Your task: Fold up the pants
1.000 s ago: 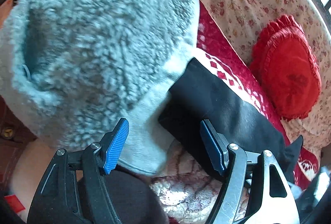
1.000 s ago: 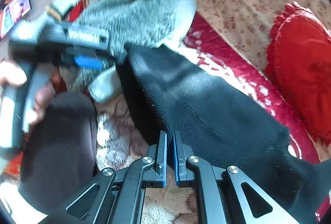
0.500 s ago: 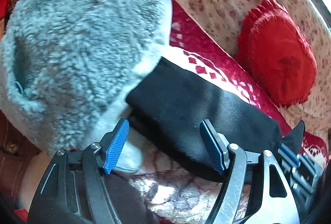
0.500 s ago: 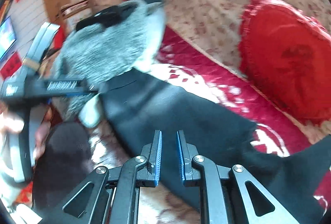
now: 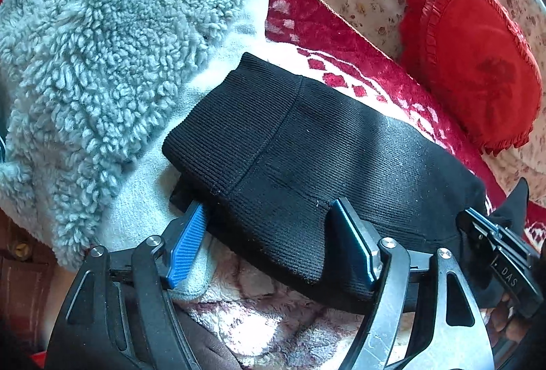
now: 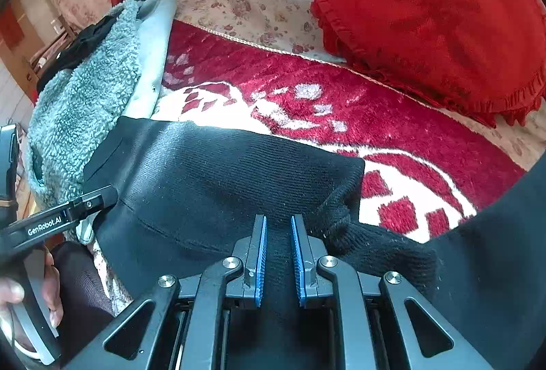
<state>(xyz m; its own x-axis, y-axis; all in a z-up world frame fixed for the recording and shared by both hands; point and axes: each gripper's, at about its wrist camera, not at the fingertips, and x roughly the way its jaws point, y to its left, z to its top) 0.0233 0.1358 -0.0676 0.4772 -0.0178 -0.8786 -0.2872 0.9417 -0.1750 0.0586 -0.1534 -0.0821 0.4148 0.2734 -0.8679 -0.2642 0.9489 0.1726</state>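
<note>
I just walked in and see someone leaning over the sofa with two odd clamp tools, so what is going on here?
A person is folding black pants on a red and white blanket, using a hand-held gripper in each hand. The left gripper has its jaws wide open around a folded edge near the ribbed end, not squeezing it. The right gripper is at the other end; its jaws have just opened a little, with black fabric between them. A fluffy grey garment and a red cushion lie nearby.

Each gripper (image 6: pixel 277 255) has black skeletal arms with triangular cutouts, silver screws and ribbed blue pads (image 5: pixel 186 245); the left gripper (image 6: pixel 102 196) reads "GenRobot.AI".
</note>
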